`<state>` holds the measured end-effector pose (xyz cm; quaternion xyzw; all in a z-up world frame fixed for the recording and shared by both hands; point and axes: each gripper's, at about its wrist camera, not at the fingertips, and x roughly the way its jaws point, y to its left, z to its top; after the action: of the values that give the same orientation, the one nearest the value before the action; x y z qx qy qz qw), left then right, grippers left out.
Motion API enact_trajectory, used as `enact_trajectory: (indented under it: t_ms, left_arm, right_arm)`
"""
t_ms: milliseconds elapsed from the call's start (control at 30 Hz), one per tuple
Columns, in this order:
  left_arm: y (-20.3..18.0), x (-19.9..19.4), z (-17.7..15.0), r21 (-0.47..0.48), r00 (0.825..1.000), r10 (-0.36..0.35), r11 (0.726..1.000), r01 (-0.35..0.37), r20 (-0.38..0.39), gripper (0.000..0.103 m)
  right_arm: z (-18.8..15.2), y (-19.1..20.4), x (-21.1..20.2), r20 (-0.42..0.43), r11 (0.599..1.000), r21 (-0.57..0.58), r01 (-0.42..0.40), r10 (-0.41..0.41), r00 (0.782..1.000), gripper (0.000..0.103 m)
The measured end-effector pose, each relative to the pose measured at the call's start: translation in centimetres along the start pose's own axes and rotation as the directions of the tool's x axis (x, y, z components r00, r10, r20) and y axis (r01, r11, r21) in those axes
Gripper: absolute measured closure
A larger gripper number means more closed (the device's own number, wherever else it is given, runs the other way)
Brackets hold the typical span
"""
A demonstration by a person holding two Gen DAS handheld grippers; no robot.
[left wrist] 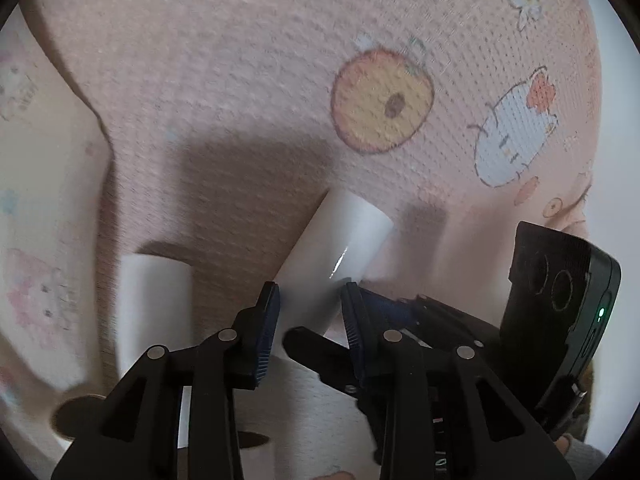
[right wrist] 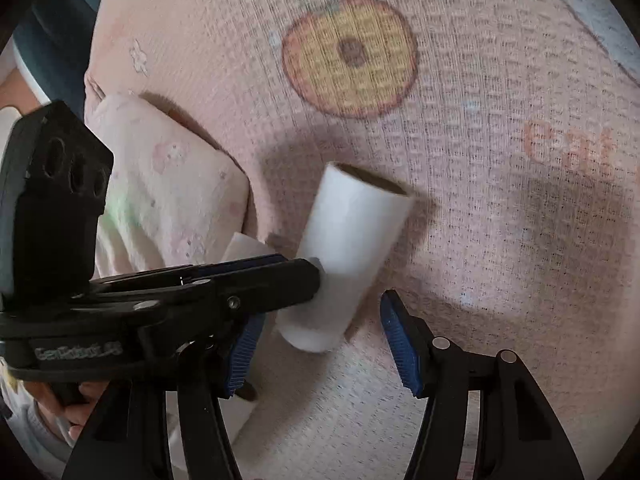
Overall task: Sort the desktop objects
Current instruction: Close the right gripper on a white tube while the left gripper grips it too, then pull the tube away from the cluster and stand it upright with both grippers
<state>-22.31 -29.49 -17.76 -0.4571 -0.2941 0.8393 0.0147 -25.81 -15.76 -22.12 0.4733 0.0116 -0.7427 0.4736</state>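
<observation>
Clamped between my left gripper (left wrist: 310, 308) pads is a white paper roll (left wrist: 334, 252), tilted and held over the pink cartoon cloth (left wrist: 240, 80) covering the worktop. Across from it my right gripper (right wrist: 320, 344) stands spread wide, its blue pads either side of that roll's lower end without touching. Left of my left gripper, a second white roll (left wrist: 154, 312) stands upright.
</observation>
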Motion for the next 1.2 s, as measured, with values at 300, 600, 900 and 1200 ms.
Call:
enact_trajectory:
  t_ms: [300,600,900,1200]
  left_arm:
    - [-2.4,3.1,0.3,0.058,0.997,0.007,0.998,-0.003,-0.081,0.046]
    - [-4.1,3.4,-0.4,0.046,0.997,-0.018,0.999,0.021,-0.069,0.054]
    - [-6.5,0.2,-3.9,0.045,0.998,-0.063,0.997,0.064,-0.015,0.055]
    - [-6.2,-3.8,-9.5,0.080,0.995,-0.096,0.992,0.098,-0.034,0.055]
  right_arm:
    - [-0.2,-1.4,0.5,0.004,0.999,0.033,0.009,-0.009,1.000,0.046]
    - [-0.5,-2.2,0.6,-0.018,0.998,0.058,-0.010,0.011,1.000,0.051]
    - [-2.9,-0.4,-2.7,0.030,0.998,0.068,-0.015,0.013,0.999,0.052]
    - [-7.4,3.9,-5.7,-0.019,0.999,0.024,0.038,-0.038,0.999,0.052]
